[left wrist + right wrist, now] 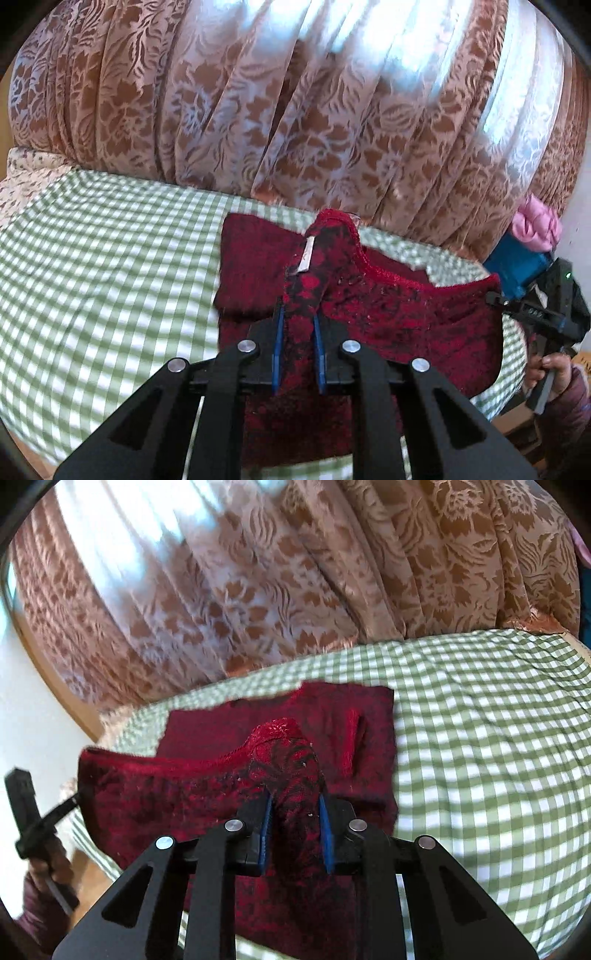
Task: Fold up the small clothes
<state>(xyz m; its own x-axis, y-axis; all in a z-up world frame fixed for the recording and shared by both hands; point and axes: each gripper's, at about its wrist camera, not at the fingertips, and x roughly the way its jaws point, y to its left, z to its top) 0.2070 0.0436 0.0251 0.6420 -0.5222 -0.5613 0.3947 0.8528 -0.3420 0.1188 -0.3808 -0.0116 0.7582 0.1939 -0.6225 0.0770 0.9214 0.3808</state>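
Jaws of both grippers pinch the dark-red patterned garment (388, 314); its edge lifted.

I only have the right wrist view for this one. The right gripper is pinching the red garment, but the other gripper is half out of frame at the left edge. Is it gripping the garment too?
Observer: Yes. In the left wrist view the left gripper is shut on a bunched fold of the red garment.
Operator: Any label showing on it?
Observer: A small white label lies just beyond that grip, below the neckline.
Operator: Anything else past the garment?
Observer: A pink bundle sits at the far right, beside the curtain.
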